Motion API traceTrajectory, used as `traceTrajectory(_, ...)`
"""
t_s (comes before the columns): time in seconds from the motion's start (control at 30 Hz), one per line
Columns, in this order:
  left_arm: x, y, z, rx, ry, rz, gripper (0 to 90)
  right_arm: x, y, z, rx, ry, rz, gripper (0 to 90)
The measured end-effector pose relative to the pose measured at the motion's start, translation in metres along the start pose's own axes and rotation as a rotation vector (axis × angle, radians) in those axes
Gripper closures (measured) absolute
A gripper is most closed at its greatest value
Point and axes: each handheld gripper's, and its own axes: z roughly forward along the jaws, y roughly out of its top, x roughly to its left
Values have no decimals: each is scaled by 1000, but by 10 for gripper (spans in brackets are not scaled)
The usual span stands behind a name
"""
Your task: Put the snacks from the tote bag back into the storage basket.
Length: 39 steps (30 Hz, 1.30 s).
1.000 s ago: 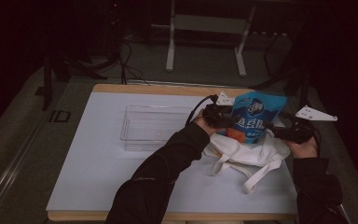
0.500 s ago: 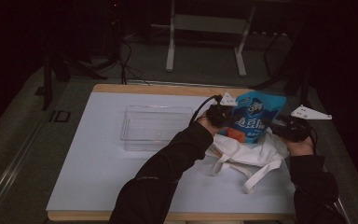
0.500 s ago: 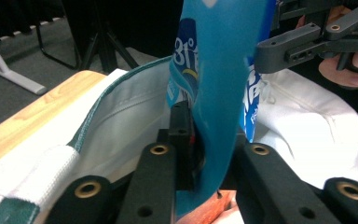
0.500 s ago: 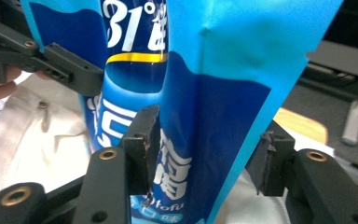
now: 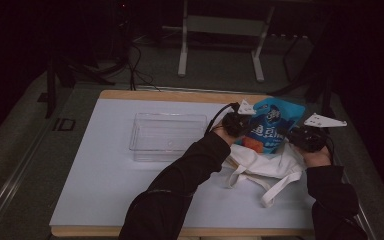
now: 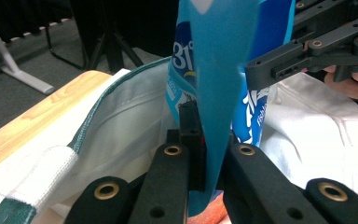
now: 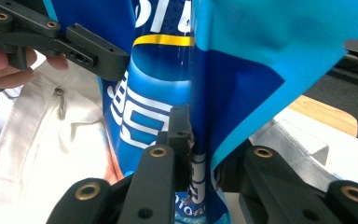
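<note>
Dark floor and the legs of a stand lay beyond the far edge of the wooden-rimmed table point(image 5: 130, 94), whose top was covered by a pale sheet. On that sheet, left of the hands, sat a clear plastic tray point(image 5: 166, 136), well apart from the work. At the right side of the table a white cloth bag point(image 5: 265, 165) lay crumpled, its straps trailing toward the near edge, and a blue snack pouch point(image 5: 272, 131) stood upright at its mouth, held between the two tools.

The left gripper point(image 5: 236, 122) had just been closing its jaws, and in the left gripper view they were clamped on the pouch's side edge point(image 6: 216, 93), the blue film pinched flat between the black jaws. The white cloth bag point(image 6: 135, 121), with its green-trimmed rim, opened behind and below the pouch there.

The right gripper point(image 5: 306, 137) had likewise just been closing. In the right gripper view its jaws gripped the opposite edge of the pouch point(image 7: 242, 79), the film folded sharply where it was pinched. Beyond the pouch in that view the left gripper showed at the upper left, a person's fingers point(image 7: 0, 65) wrapped behind it, with the cloth bag point(image 7: 42, 140) beneath.

Dark sleeves reached in from the bottom of the high view.
</note>
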Motion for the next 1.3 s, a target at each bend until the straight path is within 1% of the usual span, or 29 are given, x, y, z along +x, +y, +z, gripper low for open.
traceTrajectory(0.17, 0, 1, 0, -1, 3, -27, 900, 2, 3, 1, 11, -7, 3, 835)
traceTrajectory(0.27, -1, 3, -1, -10, 16, -32, 900, 1, 4, 0, 2, -6, 16, 841)
traceTrajectory(0.37, -1, 5, -1, -16, 18, -35, 900, 1, 6, -1, -5, -8, 24, 846)
traceTrajectory(0.43, -2, 7, -3, -22, 26, -24, 900, 1, 7, -2, -10, -8, 23, 848)
traceTrajectory(0.5, -3, 10, -5, -28, 28, -23, 900, 2, 8, -3, -10, -8, 22, 849)
traceTrajectory(0.63, -5, 18, -10, -35, 33, -12, 900, 5, 18, -10, -23, -12, 12, 859)
traceTrajectory(0.67, -5, 22, -13, -38, 32, -7, 900, 5, 20, -12, -26, -13, 13, 859)
traceTrajectory(0.77, -6, 25, -16, -42, 34, 1, 900, 6, 24, -14, -32, -14, 9, 859)
traceTrajectory(0.8, -7, 29, -20, -49, 30, -2, 900, 8, 27, -17, -40, -17, 3, 859)
traceTrajectory(0.83, -7, 29, -20, -49, 30, -2, 900, 8, 27, -17, -40, -17, 3, 859)
traceTrajectory(0.9, -8, 34, -24, -51, 32, 8, 900, 9, 31, -21, -47, -15, 1, 859)
traceTrajectory(0.93, -8, 39, -28, -53, 31, 16, 900, 11, 35, -24, -55, -18, -2, 860)
traceTrajectory(1.0, -9, 41, -30, -56, 35, 23, 900, 12, 38, -25, -59, -20, -6, 860)
traceTrajectory(1.07, -11, 48, -34, -58, 35, 25, 900, 14, 44, -30, -66, -26, -4, 862)
traceTrajectory(1.13, -11, 50, -36, -60, 35, 30, 900, 16, 49, -33, -70, -30, -10, 863)
traceTrajectory(1.17, -11, 53, -38, -61, 34, 32, 900, 16, 49, -33, -70, -30, -10, 863)
traceTrajectory(1.27, -14, 62, -47, -72, 25, 29, 900, 19, 57, -40, -88, -24, -13, 864)
traceTrajectory(1.3, -14, 62, -47, -72, 25, 29, 900, 19, 57, -40, -88, -24, -13, 864)
